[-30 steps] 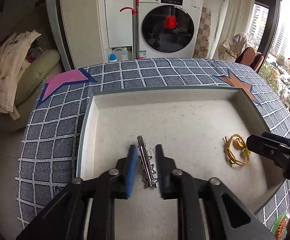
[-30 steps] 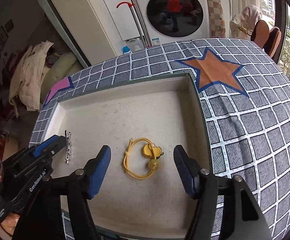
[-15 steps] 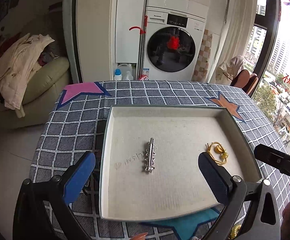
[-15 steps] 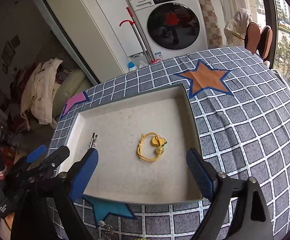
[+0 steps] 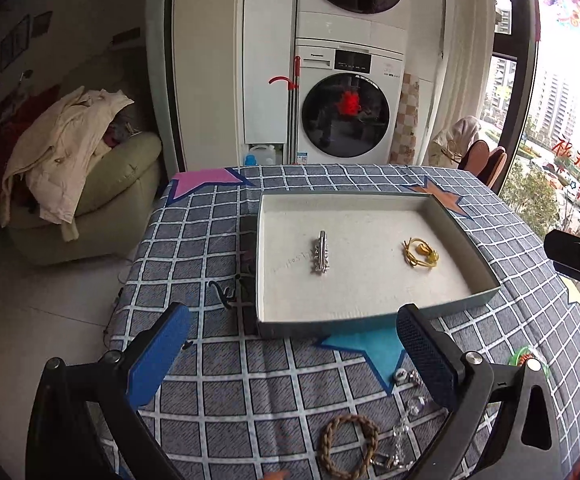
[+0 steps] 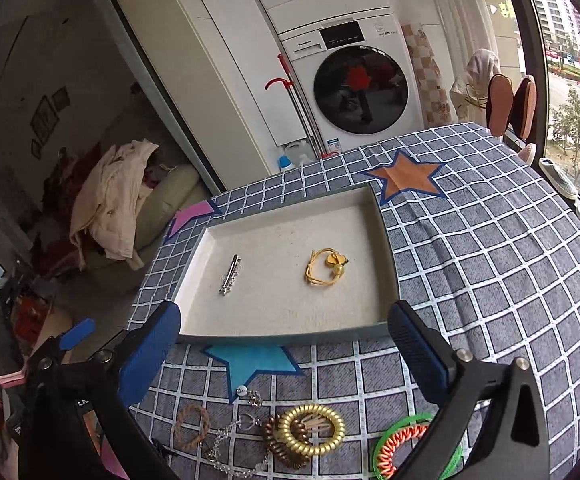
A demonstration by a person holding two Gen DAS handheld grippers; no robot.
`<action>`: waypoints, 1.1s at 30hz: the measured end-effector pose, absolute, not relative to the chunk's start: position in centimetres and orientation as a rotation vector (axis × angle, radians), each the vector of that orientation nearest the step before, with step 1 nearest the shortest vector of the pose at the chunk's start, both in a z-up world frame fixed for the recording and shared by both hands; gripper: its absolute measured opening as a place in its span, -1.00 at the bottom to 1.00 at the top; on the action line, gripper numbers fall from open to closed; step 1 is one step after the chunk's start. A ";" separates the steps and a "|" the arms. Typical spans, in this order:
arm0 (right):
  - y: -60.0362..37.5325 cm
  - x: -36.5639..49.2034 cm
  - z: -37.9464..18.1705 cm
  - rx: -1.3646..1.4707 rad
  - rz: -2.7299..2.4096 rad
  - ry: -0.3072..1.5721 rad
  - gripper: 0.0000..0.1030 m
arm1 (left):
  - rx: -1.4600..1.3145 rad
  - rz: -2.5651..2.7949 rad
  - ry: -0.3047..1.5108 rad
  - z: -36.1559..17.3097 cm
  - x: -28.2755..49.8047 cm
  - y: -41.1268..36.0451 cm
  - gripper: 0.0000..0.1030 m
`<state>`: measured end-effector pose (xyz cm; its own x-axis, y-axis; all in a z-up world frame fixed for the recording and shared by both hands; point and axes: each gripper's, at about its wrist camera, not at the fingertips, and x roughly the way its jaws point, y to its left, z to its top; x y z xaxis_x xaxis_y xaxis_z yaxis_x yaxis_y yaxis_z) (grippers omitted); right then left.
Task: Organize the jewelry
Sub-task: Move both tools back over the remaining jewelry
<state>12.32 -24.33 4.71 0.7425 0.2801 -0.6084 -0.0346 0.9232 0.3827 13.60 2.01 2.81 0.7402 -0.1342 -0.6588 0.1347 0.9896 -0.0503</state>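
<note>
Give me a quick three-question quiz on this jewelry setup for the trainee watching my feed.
1. True or false: the silver toothed hair clip lies inside the shallow white tray.
2. Multiple choice: where is the gold spiral coil hair tie? A) in the tray B) on the checked tablecloth near the grippers C) held by the right gripper
3. Fill in: the left gripper is ____ and holds nothing.

Key
1. True; it lies left of the yellow cord bracelet with beads.
2. B
3. open
</note>
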 end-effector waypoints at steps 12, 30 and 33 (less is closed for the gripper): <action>-25.5 7.0 2.0 0.344 0.112 0.795 1.00 | -0.002 -0.147 0.815 -0.6 7.6 3.4 1.00; -27.7 1.6 -3.2 0.327 0.019 0.936 1.00 | -0.031 -0.095 0.909 -4.2 4.1 5.0 1.00; -28.2 1.4 -3.5 0.339 -0.004 0.936 1.00 | -0.013 -0.083 0.915 -4.5 4.0 4.8 1.00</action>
